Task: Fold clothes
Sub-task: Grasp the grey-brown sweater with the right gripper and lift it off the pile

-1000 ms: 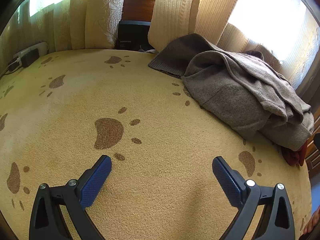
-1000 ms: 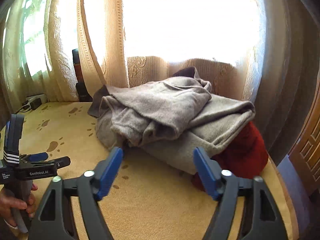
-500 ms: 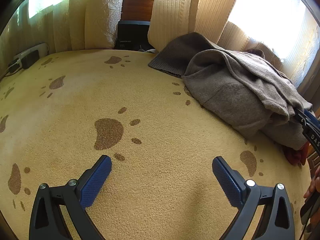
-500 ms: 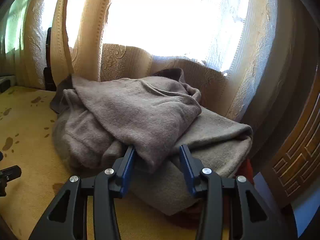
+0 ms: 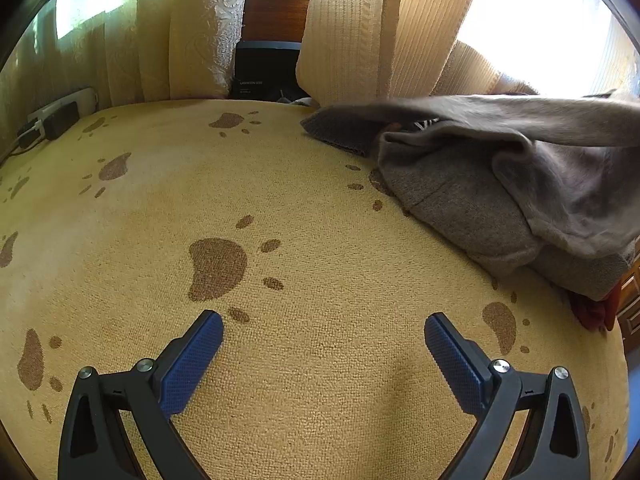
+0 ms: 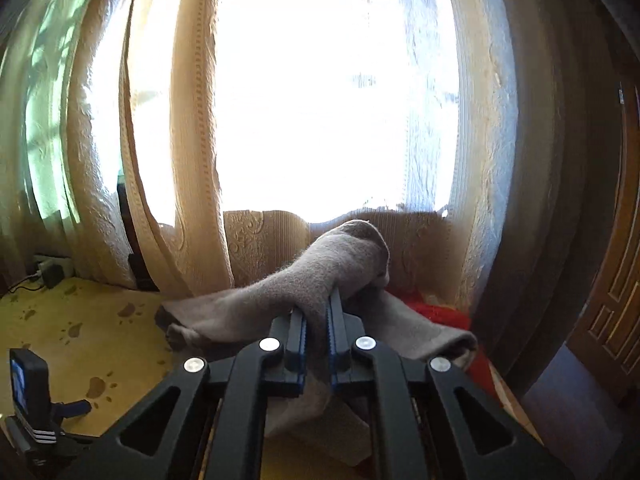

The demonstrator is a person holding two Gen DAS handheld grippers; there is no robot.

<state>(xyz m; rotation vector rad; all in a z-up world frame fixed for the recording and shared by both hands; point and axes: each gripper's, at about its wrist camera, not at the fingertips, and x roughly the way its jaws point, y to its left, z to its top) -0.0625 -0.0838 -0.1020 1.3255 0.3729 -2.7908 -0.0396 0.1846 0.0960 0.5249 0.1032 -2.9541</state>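
Note:
A grey knitted garment (image 5: 472, 196) lies in a heap at the right of the yellow paw-print cloth (image 5: 320, 288). One layer of it is stretched up and to the right, off the heap. My right gripper (image 6: 317, 312) is shut on a fold of that grey garment (image 6: 312, 280), which drapes over and below its blue pads. A red garment (image 6: 440, 312) shows under the grey one. My left gripper (image 5: 320, 340) stands open low over bare yellow cloth, well short of the heap, with nothing between its fingers.
Cream curtains (image 5: 348, 32) hang close behind the surface, with a bright window beyond. A power strip with plugs (image 5: 56, 116) sits at the far left edge and a black box (image 5: 264, 68) stands between the curtains. A brown wooden door (image 6: 612, 312) is at the right.
My right gripper moved into the heap, shut on a fold of the grey garment and lifted it. The left gripper has stayed still and open.

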